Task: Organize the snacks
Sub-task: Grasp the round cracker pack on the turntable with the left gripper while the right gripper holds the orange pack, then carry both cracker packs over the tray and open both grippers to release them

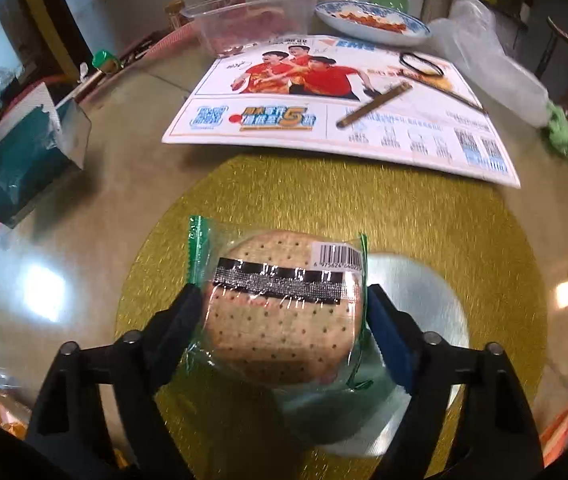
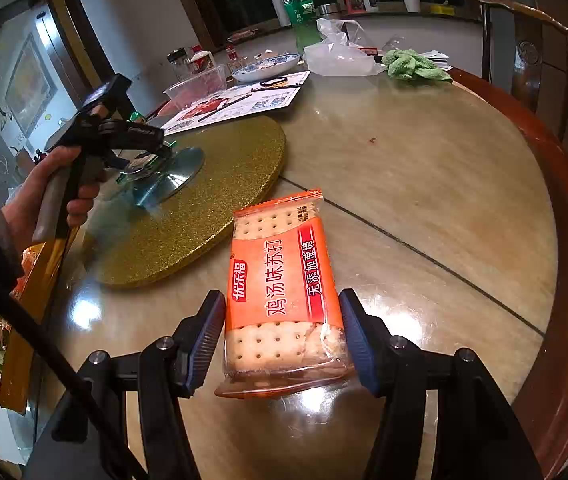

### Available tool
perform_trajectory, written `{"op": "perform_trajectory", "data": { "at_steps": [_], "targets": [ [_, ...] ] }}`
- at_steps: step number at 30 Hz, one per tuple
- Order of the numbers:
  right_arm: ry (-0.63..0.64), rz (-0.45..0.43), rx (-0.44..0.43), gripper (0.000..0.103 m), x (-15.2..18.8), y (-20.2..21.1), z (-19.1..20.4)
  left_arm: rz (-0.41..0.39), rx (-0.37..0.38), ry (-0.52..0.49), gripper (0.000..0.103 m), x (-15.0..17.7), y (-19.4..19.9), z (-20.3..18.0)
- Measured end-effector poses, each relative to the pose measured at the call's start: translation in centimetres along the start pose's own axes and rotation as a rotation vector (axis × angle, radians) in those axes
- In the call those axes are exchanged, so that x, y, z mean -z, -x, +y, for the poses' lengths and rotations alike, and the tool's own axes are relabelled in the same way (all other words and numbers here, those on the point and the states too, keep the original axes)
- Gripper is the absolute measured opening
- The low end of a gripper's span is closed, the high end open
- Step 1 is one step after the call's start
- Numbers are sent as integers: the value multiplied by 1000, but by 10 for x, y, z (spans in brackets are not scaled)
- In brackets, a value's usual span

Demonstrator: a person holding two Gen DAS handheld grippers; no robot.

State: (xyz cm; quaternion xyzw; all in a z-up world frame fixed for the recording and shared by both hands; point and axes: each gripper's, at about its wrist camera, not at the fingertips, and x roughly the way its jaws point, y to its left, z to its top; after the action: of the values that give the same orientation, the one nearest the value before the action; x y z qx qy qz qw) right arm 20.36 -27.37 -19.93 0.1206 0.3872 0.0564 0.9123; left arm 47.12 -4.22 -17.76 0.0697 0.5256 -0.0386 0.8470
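Left claw (image 1: 284,312) gripping one green-edged cracker pack (image 1: 280,308), right claw (image 2: 282,336) — one orange pack (image 2: 284,280)

Two cracker packs: green-edged (image 1: 280,308), orange (image 2: 284,280); one gold disc (image 1: 424,216); one leaflet (image 1: 404,136).

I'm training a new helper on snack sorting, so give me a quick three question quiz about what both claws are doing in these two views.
1. True or false: the left claw holds a green-edged cracker pack above the gold turntable.
2. The orange cracker pack in the right claw is: A) over the gold turntable, B) over the bare marble table, C) on the printed flyer.
3. Fill in: the blue-rimmed plate lies beyond the ____ in the left wrist view.

Key: 1 true; 2 B; 3 printed flyer.
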Motion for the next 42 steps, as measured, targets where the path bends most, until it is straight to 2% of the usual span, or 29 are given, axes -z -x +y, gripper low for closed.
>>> {"op": "perform_trajectory", "data": {
  "at_steps": [2, 6, 9, 13, 15, 17, 22, 29, 35, 39, 42],
  "targets": [
    [0, 0, 1, 58, 0, 0, 0, 2, -25, 8, 77, 14, 8, -2],
    [2, 1, 2, 58, 0, 0, 0, 66, -36, 48, 77, 48, 23, -10],
    [11, 5, -4, 58, 0, -1, 2, 93, -26, 15, 77, 99, 49, -32],
    [44, 18, -21, 58, 1, -1, 6, 30, 6, -86, 77, 184, 92, -75],
    [44, 18, -28, 58, 1, -1, 6, -2, 37, -63, 77, 225, 110, -84],
    [45, 20, -36, 58, 2, 0, 5, -49, 31, -53, 77, 261, 127, -91],
    [76, 30, -65, 57, 4, 1, 8, -124, 19, -79, 77, 317, 152, -102],
    [77, 33, -78, 55, 6, 2, 8, -229, 72, -36, 77, 335, 186, -90],
    [81, 35, -77, 54, 7, 3, 10, -273, 126, 21, 77, 340, 207, -78],
    [84, 35, -78, 53, 7, 3, 9, -390, 134, 112, 77, 343, 246, -56],
    [81, 19, -90, 53, 7, 7, 9, -498, 107, 180, 77, 347, 289, -27]
  ]
}}
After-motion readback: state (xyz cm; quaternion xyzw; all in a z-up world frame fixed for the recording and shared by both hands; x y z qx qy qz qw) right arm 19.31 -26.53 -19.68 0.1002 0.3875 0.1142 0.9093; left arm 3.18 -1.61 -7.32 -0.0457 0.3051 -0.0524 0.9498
